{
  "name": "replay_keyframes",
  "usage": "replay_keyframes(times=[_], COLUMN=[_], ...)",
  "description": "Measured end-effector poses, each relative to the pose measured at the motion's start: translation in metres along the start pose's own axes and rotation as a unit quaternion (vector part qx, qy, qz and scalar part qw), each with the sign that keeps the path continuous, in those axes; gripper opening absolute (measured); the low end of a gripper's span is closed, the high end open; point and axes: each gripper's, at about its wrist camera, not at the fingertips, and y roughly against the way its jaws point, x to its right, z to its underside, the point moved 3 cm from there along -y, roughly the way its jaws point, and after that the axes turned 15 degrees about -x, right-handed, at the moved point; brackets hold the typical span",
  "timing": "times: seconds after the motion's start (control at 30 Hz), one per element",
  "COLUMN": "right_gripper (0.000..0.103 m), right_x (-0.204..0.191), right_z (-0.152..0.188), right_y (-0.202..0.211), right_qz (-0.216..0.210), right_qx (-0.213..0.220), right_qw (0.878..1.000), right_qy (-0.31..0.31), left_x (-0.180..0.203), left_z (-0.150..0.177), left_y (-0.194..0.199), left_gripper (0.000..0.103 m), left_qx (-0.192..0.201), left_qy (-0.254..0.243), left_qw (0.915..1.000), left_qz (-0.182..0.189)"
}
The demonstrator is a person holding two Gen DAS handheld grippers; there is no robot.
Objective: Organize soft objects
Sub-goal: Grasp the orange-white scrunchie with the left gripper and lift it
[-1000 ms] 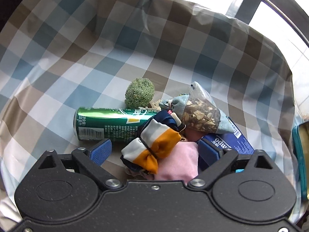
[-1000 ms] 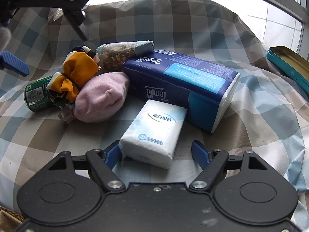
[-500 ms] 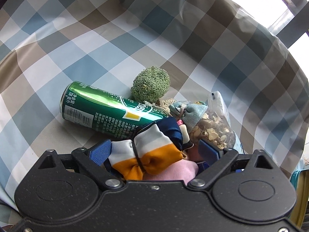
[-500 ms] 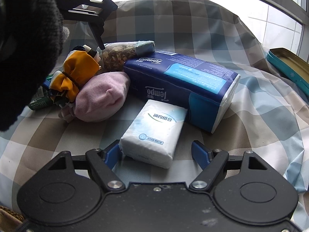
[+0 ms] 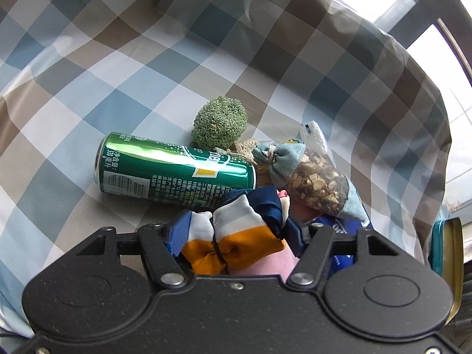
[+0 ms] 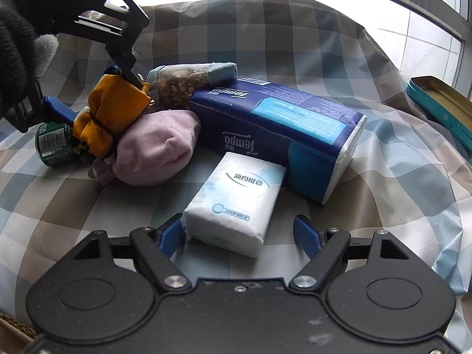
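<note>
On the checked cloth (image 6: 295,29) over the worktop, a count: one green can (image 5: 177,174) lying on its side, one green knitted ball (image 5: 219,122) just behind it, one sachet of dried bits (image 5: 312,181) with blue cloth ends, one pink cloth bundle (image 6: 156,150), one orange, white and navy cloth bundle (image 5: 236,236) tied round the middle, one big blue tissue pack (image 6: 280,126), one small white tissue pack (image 6: 236,203), one teal tin (image 6: 439,100) off at the right edge. Left claw (image 5: 236,233): jaws have just been closing and now stand at a middling gap, both blue pads pressed into the sides of the orange bundle, which sits on top of the pink one, between the can and the blue pack. A dark-gloved hand (image 6: 17,44) carries that claw, angled steeply down from the upper left. Right claw (image 6: 239,233): fairly wide, low and tilted down toward the cloth; the small white pack lies between its pads, left pad touching or nearly so, right pad clearly apart from it, nothing gripped.
</note>
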Motion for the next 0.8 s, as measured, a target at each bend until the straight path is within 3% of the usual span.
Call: replay_keyframes(times=[0.1,0.23,0.4,0.47,0.63,0.8], right_gripper=[0.079,0.08,0.077,0.077,0.083,0.09], right_x=[0.0,-0.003,-0.023,-0.029,-0.026,-0.007], right_z=[0.0,0.0,0.009,0.013,0.013,-0.003], right_y=[0.0,0.003,0.029,0.041,0.055,0.046], right_qz=[0.002,-0.004,-0.107,-0.124,-0.066,-0.054], right_qx=[-0.001,-0.009,0.01,0.018,0.039,0.033], right_qw=[1.0,1.0,0.992,0.987,0.989,0.992], right_qy=[0.0,0.001,0.073,0.096,0.124,0.11], left_x=[-0.003,-0.013,-0.035,-0.041,-0.053,-0.052], left_z=[0.016,0.042,0.064,0.068,0.076,0.085], left_y=[0.011,0.019,0.024,0.023,0.015,0.009], left_gripper=[0.061,0.061,0.061,0.061,0.062,0.07], left_qx=[0.0,-0.003,0.001,0.009,0.017,0.039], left_qy=[-0.051,-0.123,-0.166,-0.177,-0.192,-0.215], left_qw=[0.9983,0.9892,0.9787,0.9743,0.9696,0.9619], left_qz=[-0.028,-0.079,-0.121,-0.139,-0.15,-0.164])
